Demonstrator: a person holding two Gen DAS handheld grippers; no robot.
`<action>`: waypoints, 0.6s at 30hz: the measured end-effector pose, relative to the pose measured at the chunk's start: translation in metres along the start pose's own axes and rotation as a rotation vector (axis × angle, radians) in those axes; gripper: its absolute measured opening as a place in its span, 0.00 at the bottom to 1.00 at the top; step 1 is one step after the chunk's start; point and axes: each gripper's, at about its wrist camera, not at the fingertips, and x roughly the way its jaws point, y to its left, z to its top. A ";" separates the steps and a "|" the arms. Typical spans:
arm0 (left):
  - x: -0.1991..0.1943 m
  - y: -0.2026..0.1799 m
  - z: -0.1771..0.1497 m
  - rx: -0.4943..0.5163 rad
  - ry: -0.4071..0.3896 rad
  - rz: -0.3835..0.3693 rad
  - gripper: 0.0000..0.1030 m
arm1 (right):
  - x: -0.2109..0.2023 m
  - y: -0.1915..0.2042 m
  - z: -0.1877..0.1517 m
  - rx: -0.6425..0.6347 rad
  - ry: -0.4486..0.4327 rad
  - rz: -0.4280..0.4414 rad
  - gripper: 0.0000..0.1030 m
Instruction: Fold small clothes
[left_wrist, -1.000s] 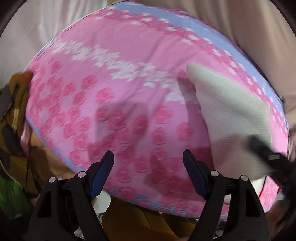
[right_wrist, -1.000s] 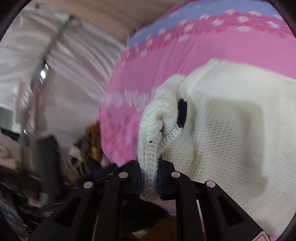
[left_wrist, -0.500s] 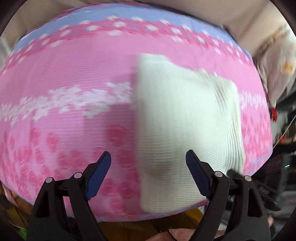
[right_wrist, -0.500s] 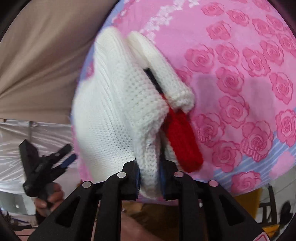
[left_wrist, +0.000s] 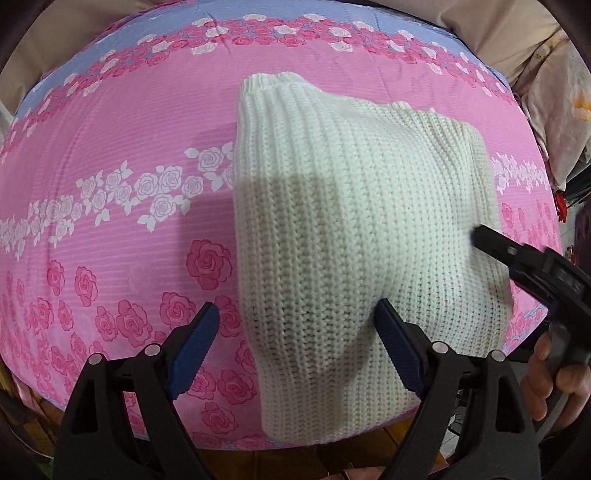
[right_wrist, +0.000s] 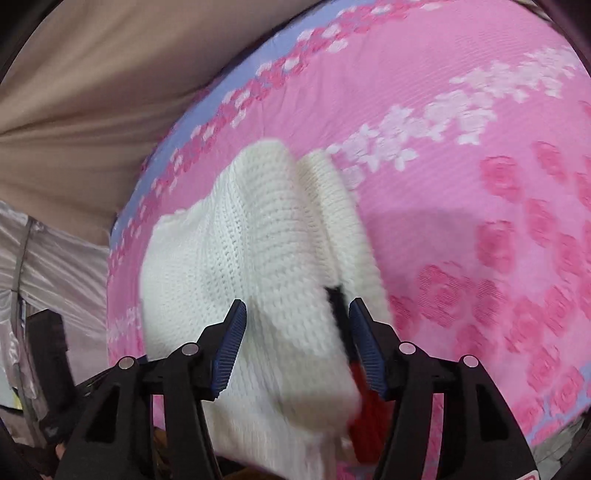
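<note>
A cream knit sweater (left_wrist: 354, 221) lies folded on the pink rose-print sheet (left_wrist: 110, 177), reaching the near edge. My left gripper (left_wrist: 297, 338) is open and empty, hovering over the sweater's near left part. My right gripper (right_wrist: 293, 345) is open, its jaws standing either side of the sweater's near edge (right_wrist: 258, 258), where a red and black piece (right_wrist: 364, 410) peeks out from under the knit. The right gripper also shows in the left wrist view (left_wrist: 517, 258), at the sweater's right side, held by a hand.
Beige fabric (right_wrist: 92, 92) lies beyond the sheet's far edge. Crumpled pale cloth (left_wrist: 554, 92) sits at the far right. Dark clutter (right_wrist: 44, 350) and plastic sheeting lie off the sheet's left side in the right wrist view.
My right gripper has opened and let go of the sweater, which now rests flat on the sheet. My left gripper has moved closer over the sweater.
</note>
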 end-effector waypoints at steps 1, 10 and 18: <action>-0.002 -0.001 -0.001 0.003 -0.007 0.007 0.81 | 0.007 0.011 0.000 -0.016 0.005 -0.005 0.27; 0.007 -0.006 -0.003 0.016 -0.013 0.028 0.82 | 0.018 -0.005 0.004 -0.013 -0.005 -0.041 0.18; -0.004 -0.003 -0.009 -0.007 -0.030 0.027 0.81 | -0.040 0.009 -0.018 -0.025 -0.087 -0.004 0.34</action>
